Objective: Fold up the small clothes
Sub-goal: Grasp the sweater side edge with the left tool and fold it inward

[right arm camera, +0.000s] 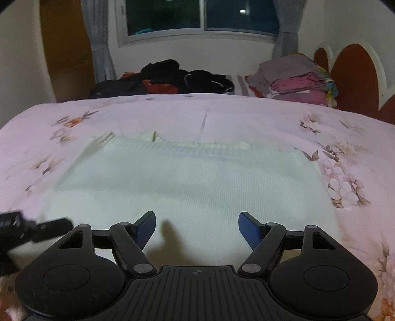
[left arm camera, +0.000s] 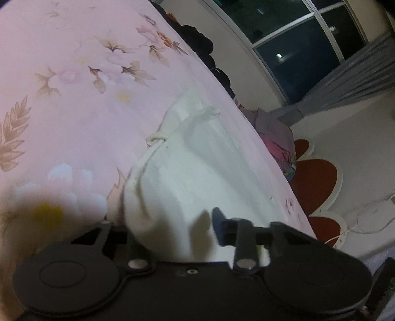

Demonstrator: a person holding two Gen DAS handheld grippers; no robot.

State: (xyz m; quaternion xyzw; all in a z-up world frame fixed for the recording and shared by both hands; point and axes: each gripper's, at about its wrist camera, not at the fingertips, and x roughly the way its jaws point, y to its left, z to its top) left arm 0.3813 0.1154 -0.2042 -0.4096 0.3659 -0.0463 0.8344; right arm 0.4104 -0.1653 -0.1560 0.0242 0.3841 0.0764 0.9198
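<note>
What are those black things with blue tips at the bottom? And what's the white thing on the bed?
Those are two grabbing tools, one in each of a person's hands, each carrying a camera that looks along its fingers. One picture comes from each tool. The white thing is a small knitted garment lying on a pink flowered bedcover. In the left view, the left gripper has white cloth bunched between its fingers. The right gripper is open above the garment, holding nothing. Piles of clothes sit farther back.

- I'm working in a home bedroom: a bed under a pink floral bedspread [right arm camera: 222,116].
- Folded clothes [right arm camera: 296,81] stacked by the headboard [right arm camera: 355,74].
- Curtained window [right arm camera: 202,17] behind, dark outside.
</note>
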